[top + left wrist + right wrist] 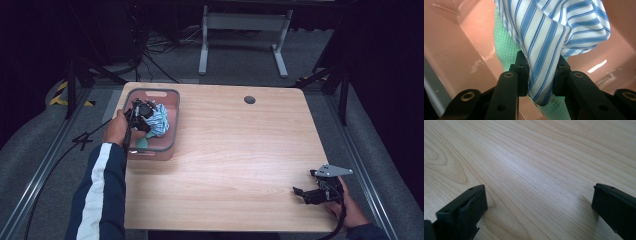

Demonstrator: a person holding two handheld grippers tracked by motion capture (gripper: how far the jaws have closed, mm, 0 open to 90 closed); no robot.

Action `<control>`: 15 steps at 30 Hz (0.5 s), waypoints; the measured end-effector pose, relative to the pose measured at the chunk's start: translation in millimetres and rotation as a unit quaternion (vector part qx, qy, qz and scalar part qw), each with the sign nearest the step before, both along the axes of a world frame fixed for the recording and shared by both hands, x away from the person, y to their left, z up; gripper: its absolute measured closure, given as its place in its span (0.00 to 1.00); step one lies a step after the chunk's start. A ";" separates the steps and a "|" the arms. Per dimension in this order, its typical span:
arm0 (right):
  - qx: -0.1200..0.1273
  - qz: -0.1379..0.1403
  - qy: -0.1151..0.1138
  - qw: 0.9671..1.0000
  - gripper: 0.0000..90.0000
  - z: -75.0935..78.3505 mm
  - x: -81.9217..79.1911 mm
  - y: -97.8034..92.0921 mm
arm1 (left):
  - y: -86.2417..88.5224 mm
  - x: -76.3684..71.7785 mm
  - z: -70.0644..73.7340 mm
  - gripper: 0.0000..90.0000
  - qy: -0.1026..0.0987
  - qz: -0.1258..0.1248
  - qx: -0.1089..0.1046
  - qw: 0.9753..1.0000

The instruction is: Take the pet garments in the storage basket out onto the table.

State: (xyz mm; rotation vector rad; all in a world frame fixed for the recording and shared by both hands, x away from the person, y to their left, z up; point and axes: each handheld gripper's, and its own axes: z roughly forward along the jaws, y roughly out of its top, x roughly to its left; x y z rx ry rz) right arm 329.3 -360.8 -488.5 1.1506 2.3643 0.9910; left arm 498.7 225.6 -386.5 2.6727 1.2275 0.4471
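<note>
Dark curtains and grey carpet surround one pale wooden desk (225, 160), with a single white metal frame (244, 35) standing on the floor beyond it and loose cables trailing nearby. One round grommet hole (249, 100) sits near the desk's far edge.

One translucent pink bin (172, 122) rests on the far left part of the desk. Inside it lie two cloths: one blue-and-white striped cloth (554, 37), bunched up, and one green knitted cloth (505, 47) beneath and behind it.

Two hand-held grippers are in use. The left hand-held gripper (540, 75) reaches into the bin, held by the person's left hand (116, 129) at the end of one dark sleeve with a white stripe (97, 195); its two black jaws are pinching a fold of the striped cloth between them, with the green cloth just behind.

The right hand-held gripper (312, 192) rests low over the near right corner of the desk, held by the right hand (350, 207), well apart from the bin. Its two jaws are spread wide over bare wood, gripping nothing.
</note>
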 end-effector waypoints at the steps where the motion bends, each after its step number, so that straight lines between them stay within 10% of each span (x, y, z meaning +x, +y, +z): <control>1: 0.000 0.000 0.000 1.000 0.00 0.0 0.0 0.0 | 0.5 -1.5 2.6 0.80 -0.005 -0.001 -0.006 1.000; 15: 0.000 0.000 0.000 1.000 0.01 0.0 -0.1 0.0 | -9.4 -19.2 34.7 0.80 -0.054 -0.035 -0.019 0.998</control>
